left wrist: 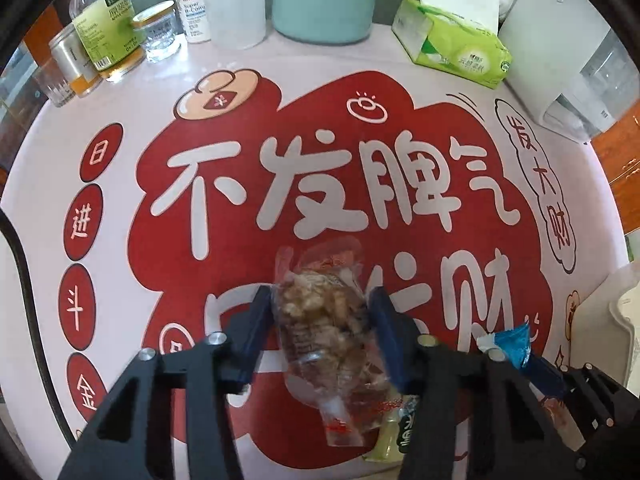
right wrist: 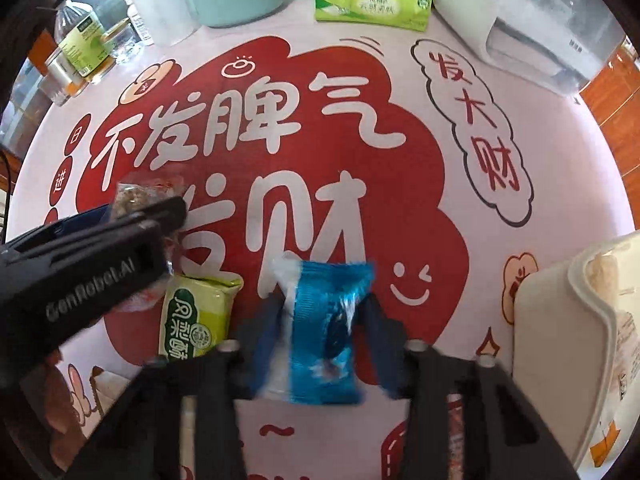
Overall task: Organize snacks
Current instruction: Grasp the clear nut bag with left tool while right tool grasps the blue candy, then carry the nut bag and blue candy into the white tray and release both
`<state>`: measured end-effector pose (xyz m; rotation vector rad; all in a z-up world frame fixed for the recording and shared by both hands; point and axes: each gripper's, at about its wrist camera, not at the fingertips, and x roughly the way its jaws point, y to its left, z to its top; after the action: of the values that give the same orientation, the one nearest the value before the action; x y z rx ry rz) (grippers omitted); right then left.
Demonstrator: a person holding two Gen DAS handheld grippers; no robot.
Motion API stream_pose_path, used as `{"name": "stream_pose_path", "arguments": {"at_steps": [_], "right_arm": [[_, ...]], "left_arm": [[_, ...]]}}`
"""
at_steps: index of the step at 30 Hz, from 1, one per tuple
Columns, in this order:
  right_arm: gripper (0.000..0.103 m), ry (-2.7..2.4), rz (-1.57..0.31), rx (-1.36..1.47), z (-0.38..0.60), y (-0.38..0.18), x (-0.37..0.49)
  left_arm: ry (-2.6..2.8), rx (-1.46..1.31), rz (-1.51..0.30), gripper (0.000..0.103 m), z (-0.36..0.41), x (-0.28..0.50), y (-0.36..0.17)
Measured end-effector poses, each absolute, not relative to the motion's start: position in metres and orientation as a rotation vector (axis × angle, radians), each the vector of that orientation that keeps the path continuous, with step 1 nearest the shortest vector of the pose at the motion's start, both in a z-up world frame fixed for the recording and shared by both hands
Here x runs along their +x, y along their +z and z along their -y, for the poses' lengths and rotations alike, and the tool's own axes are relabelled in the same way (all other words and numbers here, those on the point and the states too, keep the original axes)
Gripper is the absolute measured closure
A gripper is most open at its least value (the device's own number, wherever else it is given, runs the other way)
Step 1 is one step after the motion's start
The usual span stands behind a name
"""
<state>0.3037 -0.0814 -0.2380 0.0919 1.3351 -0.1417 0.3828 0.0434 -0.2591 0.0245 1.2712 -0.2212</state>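
My left gripper (left wrist: 318, 300) is shut on a clear packet of brown nut snack (left wrist: 324, 320) and holds it over the red-and-pink table mat (left wrist: 360, 92). My right gripper (right wrist: 322, 308) is shut on a blue-and-white foil snack packet (right wrist: 324, 328); that packet shows at the right of the left wrist view (left wrist: 510, 344). A green-yellow pastry packet (right wrist: 196, 316) lies flat on the mat between the two grippers, partly under the left gripper (right wrist: 80, 264). A white storage bin (right wrist: 560, 344) stands at the right with packets inside.
At the back stand a green tissue pack (left wrist: 452, 44), a teal container (left wrist: 324, 0), a white bottle (left wrist: 236, 4), a pill bottle (left wrist: 194, 8), a juice bottle (left wrist: 106, 20), glass jars (left wrist: 156, 30) and a white appliance (left wrist: 560, 52). The round table's edge curves at both sides.
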Motion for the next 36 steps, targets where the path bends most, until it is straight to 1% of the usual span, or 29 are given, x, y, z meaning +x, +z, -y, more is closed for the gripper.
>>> {"name": "stream_pose_path", "arguments": {"at_steps": [2,8,13,17,21,25,31,36], "right_arm": [[0.074,-0.142,-1.326,0.109,0.083,-0.237,0.3],[0.077,-0.123,-1.339,0.155,0.091,-0.231,0.29],[0.078,-0.105,-1.276,0.192,0.094,-0.194,0.278],[0.078,-0.079,-1.196,0.222,0.089,-0.151,0.259],[0.078,-0.081,-1.098,0.243,0.095,-0.099,0.221],[0.078,-0.114,-1.019,0.257,0.111,-0.059,0.185],[0.078,-0.184,-0.896,0.234,0.151,-0.002,0.121],[0.078,-0.198,-0.842,0.241,0.192,0.014,0.086]], "left_arm": [[-0.241,0.008,-1.259,0.057,-0.045,0.38,-0.258],[-0.259,-0.021,-1.251,0.058,-0.062,0.365,-0.245],[-0.288,-0.049,-1.198,0.058,-0.072,0.342,-0.195],[-0.336,-0.073,-1.122,0.058,-0.067,0.315,-0.137],[-0.419,-0.08,-1.02,0.058,-0.048,0.279,-0.074],[-0.513,-0.1,-0.96,0.058,-0.03,0.241,-0.032],[-0.601,-0.076,-0.935,0.058,0.018,0.188,-0.003],[-0.599,-0.062,-0.932,0.057,0.062,0.159,0.007]]}}
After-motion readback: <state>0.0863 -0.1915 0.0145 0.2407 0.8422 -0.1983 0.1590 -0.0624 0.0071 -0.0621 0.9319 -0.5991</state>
